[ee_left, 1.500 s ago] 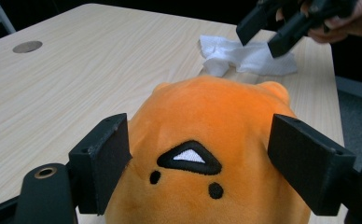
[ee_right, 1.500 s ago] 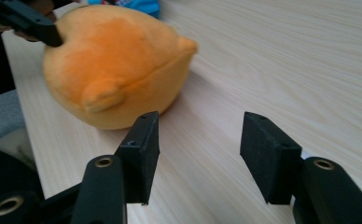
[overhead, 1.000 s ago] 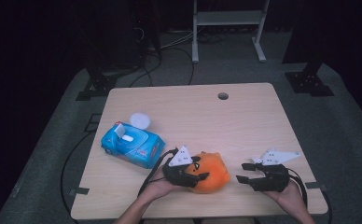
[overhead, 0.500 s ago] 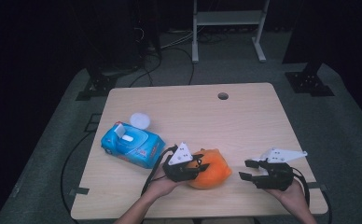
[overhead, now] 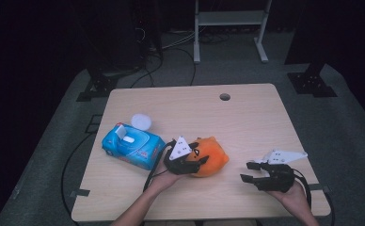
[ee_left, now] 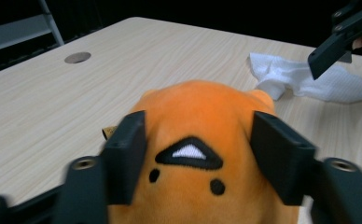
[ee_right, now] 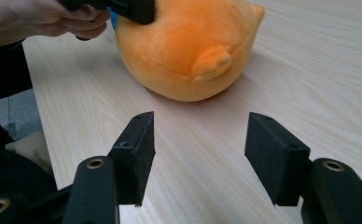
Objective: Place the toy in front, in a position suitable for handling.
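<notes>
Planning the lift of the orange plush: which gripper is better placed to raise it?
Left. The left gripper already has its jaws on both sides of the orange plush, while the right gripper sits open and apart from it on the table.

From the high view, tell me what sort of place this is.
Probably a lab or recording studio: a light wooden table with a cable hole on grey carpet, black stand bases and loose cables in a dark room.

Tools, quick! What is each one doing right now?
Left tool: closed on the orange plush toy, jaws on both its sides.
Right tool: open, holding nothing, over the table.
</notes>
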Tool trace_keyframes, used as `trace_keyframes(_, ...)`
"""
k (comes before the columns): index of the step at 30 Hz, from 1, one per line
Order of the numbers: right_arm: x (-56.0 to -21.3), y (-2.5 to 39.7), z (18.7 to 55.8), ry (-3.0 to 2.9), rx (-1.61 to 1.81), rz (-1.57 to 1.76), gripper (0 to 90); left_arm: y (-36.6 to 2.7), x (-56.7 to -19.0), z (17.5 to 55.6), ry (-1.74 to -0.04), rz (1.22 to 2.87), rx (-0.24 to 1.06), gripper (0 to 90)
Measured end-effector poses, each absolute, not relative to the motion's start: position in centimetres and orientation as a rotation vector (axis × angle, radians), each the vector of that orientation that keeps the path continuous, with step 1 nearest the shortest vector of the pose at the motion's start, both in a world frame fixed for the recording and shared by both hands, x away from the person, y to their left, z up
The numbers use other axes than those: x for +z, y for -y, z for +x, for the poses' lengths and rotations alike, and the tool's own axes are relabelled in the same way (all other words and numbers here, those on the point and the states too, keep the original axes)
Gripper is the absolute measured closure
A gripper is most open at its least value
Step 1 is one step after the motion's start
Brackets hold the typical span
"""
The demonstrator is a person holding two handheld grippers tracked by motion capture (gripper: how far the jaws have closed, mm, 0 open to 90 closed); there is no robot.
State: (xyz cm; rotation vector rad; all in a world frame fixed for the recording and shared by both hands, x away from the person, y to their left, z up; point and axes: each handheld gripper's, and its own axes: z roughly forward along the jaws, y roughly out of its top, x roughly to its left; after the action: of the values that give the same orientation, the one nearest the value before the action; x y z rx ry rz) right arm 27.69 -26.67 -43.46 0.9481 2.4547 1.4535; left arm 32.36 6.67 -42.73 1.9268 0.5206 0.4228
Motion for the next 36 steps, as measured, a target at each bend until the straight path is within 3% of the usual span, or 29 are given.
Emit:
trace_keyframes(7, -43.2, 27.0, 28.2, -2.422, 1.455, 0.976, 37.4, -7.3, -41.7, 31.2, -0.520, 1.910, 0.420, 20.2)
trace_keyframes(15, -43.3, 27.0, 28.4, -2.420, 1.439, 0.988, 36.2, -9.0, -41.6, 30.3, -0.568, 1.900, 0.415, 13.4)
trace_keyframes(36, -43.4, 27.4, 28.7, -2.412, 1.408, 0.996, 34.0, -14.0, -42.0, 28.0, -0.676, 1.880, 0.456, 10.0)
